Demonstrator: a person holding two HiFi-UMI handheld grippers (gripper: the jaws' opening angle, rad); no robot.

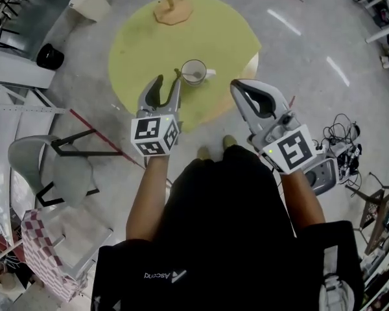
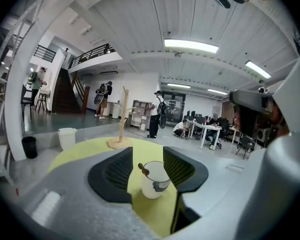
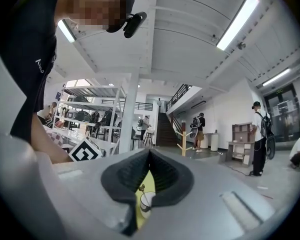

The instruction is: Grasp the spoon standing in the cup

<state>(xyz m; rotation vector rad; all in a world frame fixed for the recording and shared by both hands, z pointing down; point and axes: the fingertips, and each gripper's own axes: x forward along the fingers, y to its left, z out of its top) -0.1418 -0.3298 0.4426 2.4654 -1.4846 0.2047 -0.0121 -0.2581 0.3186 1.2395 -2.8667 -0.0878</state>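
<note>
On the round yellow-green table [image 1: 214,31] stands a white cup [image 1: 194,72] with a spoon [image 1: 181,74] leaning toward its left rim. My left gripper [image 1: 168,81] is open just left of the cup, and its right fingertip is close to the spoon's handle end. In the left gripper view the cup [image 2: 154,181] and the spoon's handle [image 2: 142,170] show ahead between the open pads, and nothing presses on them. My right gripper [image 1: 237,85] hovers shut and empty to the right of the cup. In the right gripper view, below the closed jaws, the cup [image 3: 147,202] shows small.
A wooden stand [image 1: 172,8] is at the table's far side. On the floor beyond the table are a white bin [image 1: 91,2] and a black bin [image 1: 50,56]. A grey chair [image 1: 48,164] is at the left. Cables and a device [image 1: 337,154] lie at the right.
</note>
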